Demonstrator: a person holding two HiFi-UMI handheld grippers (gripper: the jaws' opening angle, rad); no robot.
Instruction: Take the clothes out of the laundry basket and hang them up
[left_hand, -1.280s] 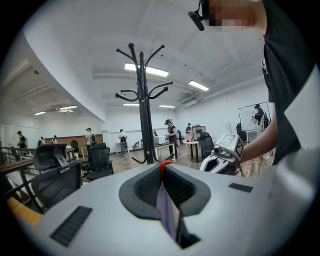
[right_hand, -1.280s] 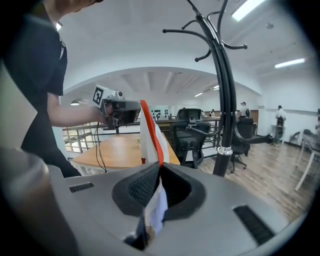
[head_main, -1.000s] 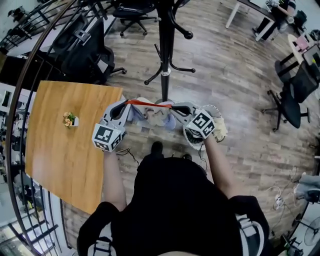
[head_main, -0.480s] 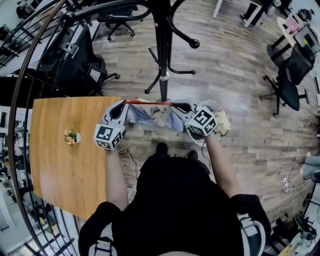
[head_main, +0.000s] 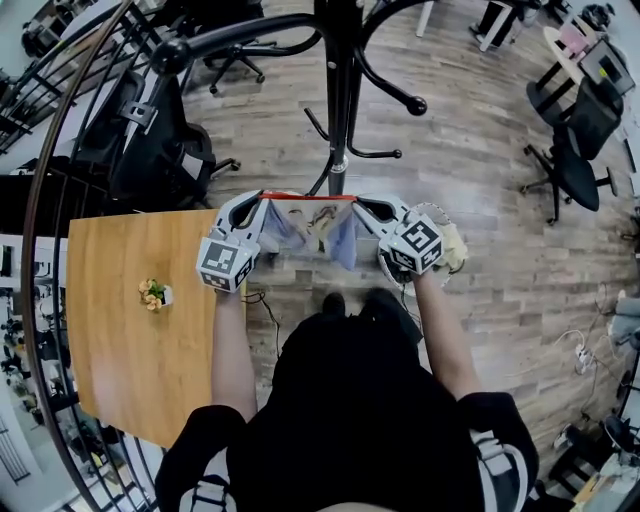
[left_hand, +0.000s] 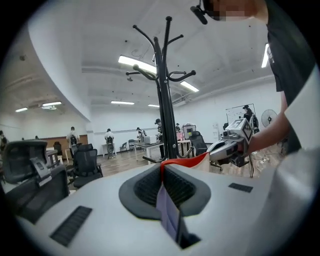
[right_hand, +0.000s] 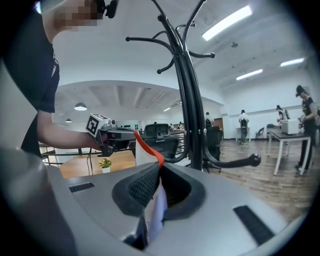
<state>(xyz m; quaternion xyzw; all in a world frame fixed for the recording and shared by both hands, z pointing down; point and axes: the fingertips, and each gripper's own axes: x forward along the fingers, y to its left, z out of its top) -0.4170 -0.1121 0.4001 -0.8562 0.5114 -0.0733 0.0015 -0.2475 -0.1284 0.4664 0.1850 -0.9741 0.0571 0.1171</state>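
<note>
Left gripper (head_main: 256, 205) and right gripper (head_main: 362, 206): both sets of jaws are clamped on the garment (head_main: 305, 225), one at each end of its red top band (head_main: 305, 197). The garment is pale bluish-white cloth. It is stretched level between the grippers, its body sagging below, on the person's side of the coat stand (head_main: 338, 100). The stand's curved hook arms (head_main: 385, 85) project above it. Left of the stand is a wooden table (head_main: 110, 330) with a small potted plant (head_main: 153, 293). Right of the stand is the laundry basket (head_main: 452, 242), beside the right gripper.

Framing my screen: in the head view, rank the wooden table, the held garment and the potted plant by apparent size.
1. wooden table
2. garment
3. potted plant, clearly the smallest
</note>
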